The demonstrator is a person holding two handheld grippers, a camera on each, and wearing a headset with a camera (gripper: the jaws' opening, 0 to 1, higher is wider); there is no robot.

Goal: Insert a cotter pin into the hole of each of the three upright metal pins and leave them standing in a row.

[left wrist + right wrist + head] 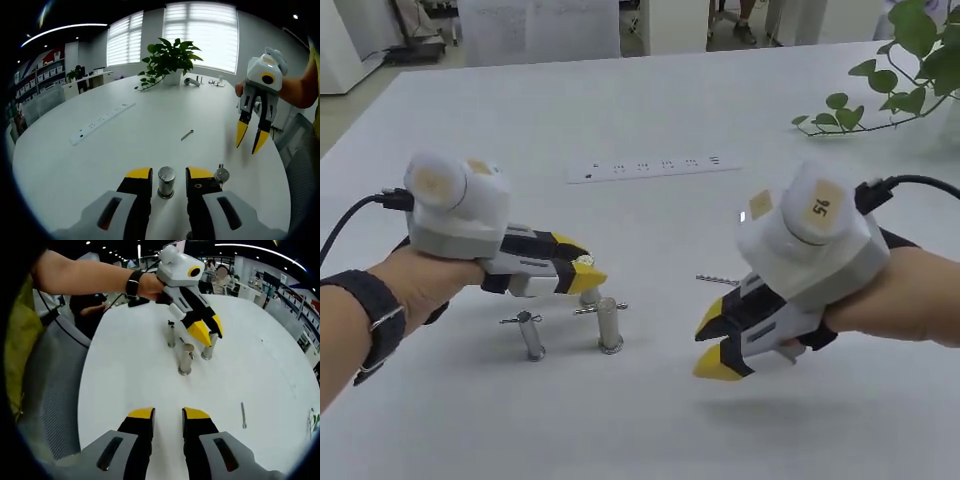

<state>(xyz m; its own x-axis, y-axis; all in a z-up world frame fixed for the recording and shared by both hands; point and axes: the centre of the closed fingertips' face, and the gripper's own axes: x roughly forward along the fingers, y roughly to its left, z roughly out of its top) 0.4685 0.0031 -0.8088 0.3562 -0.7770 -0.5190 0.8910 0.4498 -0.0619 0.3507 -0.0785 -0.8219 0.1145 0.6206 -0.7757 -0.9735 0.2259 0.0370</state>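
Left tool (169,174): jaws spread astride a metal pin (166,182), not gripping (close gently, keeping it upright). Right tool (169,412): spread, empty; cotter pin (243,415) to its right.

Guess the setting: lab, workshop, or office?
Most likely an office meeting room: a large white table with a power strip on it, a potted plant, windows with blinds, and an office chair alongside.

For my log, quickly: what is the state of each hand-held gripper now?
Left hand-held gripper: open, jaws either side of a metal pin.
Right hand-held gripper: open, empty.
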